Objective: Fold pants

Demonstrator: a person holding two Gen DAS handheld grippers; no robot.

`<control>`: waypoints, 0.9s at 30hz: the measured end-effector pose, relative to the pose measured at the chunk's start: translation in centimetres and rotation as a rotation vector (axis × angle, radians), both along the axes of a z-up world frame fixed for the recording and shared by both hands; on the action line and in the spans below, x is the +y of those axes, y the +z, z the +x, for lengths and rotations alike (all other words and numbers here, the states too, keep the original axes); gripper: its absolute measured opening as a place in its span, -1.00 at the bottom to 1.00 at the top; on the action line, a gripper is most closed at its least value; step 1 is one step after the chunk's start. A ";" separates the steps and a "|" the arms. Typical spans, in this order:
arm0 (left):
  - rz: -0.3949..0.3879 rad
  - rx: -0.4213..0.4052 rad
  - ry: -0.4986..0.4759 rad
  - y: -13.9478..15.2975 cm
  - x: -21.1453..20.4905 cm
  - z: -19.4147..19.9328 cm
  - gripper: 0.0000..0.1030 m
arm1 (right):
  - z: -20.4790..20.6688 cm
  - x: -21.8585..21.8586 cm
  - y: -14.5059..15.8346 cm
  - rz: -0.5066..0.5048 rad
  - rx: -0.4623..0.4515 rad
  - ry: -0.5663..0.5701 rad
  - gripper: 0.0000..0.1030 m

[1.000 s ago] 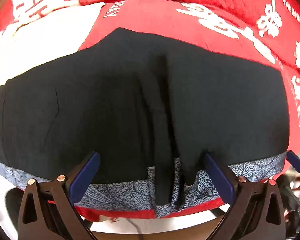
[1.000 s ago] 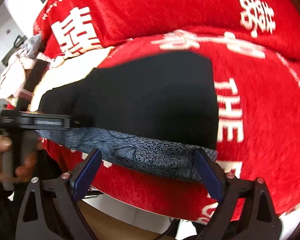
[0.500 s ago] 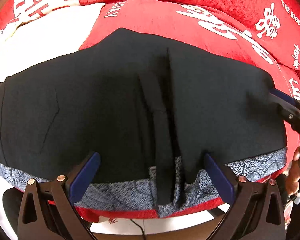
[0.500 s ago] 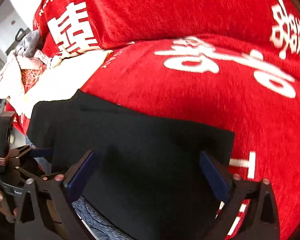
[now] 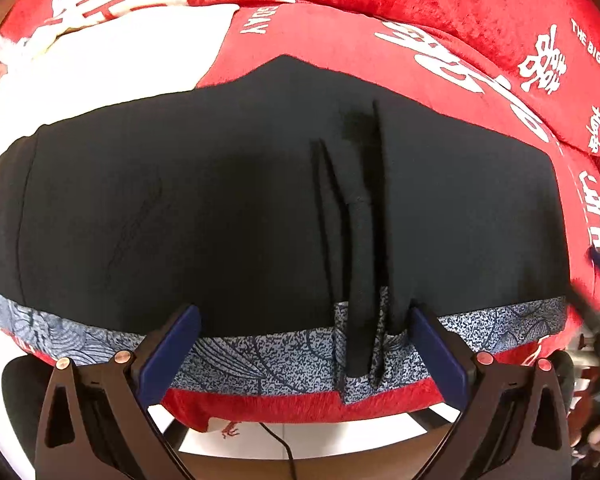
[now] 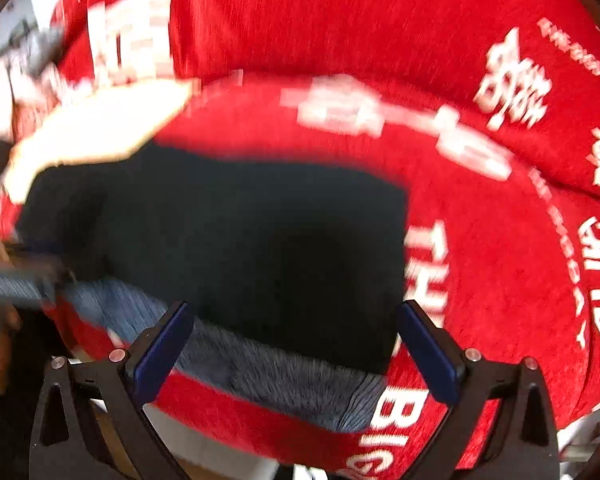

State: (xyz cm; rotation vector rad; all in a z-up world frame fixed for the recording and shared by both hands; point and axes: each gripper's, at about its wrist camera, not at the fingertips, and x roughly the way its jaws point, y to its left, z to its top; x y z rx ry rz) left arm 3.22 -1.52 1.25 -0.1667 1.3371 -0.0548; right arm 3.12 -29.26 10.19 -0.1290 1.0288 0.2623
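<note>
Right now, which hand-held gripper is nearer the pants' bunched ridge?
Left hand-held gripper: the ridge lies between its fingers. The right hand-held gripper faces the pants' right edge.

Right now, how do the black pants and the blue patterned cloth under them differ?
The black pants are plain and dark; the blue patterned cloth is speckled blue-grey with leaf-like lines. The pants show a broad surface with long creases, while the cloth shows only as a strip along their near edge. The pants lie on top, the cloth beneath. Both rest on the red cover.
</note>
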 end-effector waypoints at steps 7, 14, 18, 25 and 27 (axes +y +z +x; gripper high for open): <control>-0.033 -0.009 0.004 0.4 0.7 -0.2 1.00 | 2.5 3.0 -3.8 0.052 0.160 0.089 0.98; 0.013 0.001 0.121 -1.2 6.0 -1.4 1.00 | 2.0 7.7 -2.3 -0.044 0.065 0.193 1.00; -0.008 -0.025 0.126 -0.4 7.5 -2.3 1.00 | 4.6 10.3 -4.8 -0.101 0.119 0.197 1.00; -0.040 0.014 0.214 -2.5 12.9 -3.5 1.00 | 6.8 14.5 -4.5 -0.100 0.163 0.225 1.00; -0.063 0.008 0.220 -2.2 13.5 -3.7 1.00 | 7.1 16.0 -5.4 -0.153 0.169 0.234 1.00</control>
